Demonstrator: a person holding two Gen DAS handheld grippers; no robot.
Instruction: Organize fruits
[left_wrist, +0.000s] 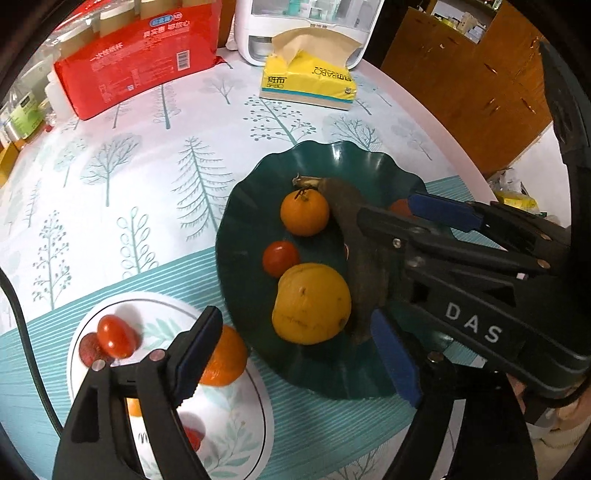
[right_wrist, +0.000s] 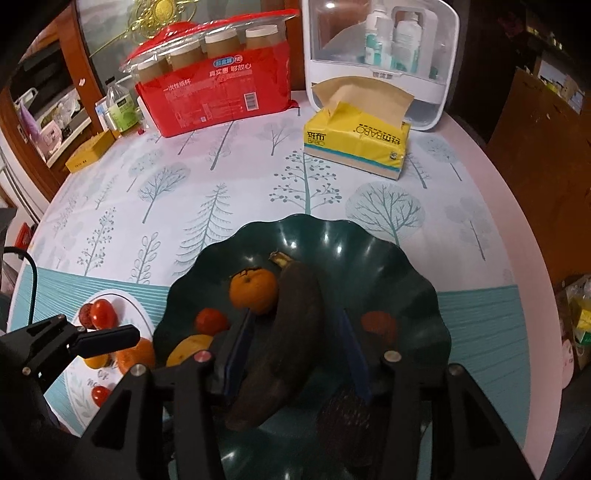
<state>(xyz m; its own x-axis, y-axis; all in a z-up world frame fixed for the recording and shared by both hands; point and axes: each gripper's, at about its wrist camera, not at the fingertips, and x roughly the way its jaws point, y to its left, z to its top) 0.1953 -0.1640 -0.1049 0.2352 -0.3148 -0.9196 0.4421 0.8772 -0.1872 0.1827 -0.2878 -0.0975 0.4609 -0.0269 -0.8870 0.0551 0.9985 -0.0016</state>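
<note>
Dark green bowl (right_wrist: 413, 266) on the desk (left_wrist: 129, 177) holding a blackened banana (right_wrist: 291, 325), right claw (right_wrist: 295, 350) spread wide astride it, not clamping, left claw (left_wrist: 201, 356) near left above white plate (left_wrist: 110, 306), opening unclear

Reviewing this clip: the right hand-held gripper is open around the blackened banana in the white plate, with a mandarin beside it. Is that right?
Not quite. The banana lies in the dark green bowl, not the white plate, which sits to the bowl's left. The right wrist view shows this. The rest holds: the right hand-held gripper is open around the banana, and a mandarin sits beside it.
</note>
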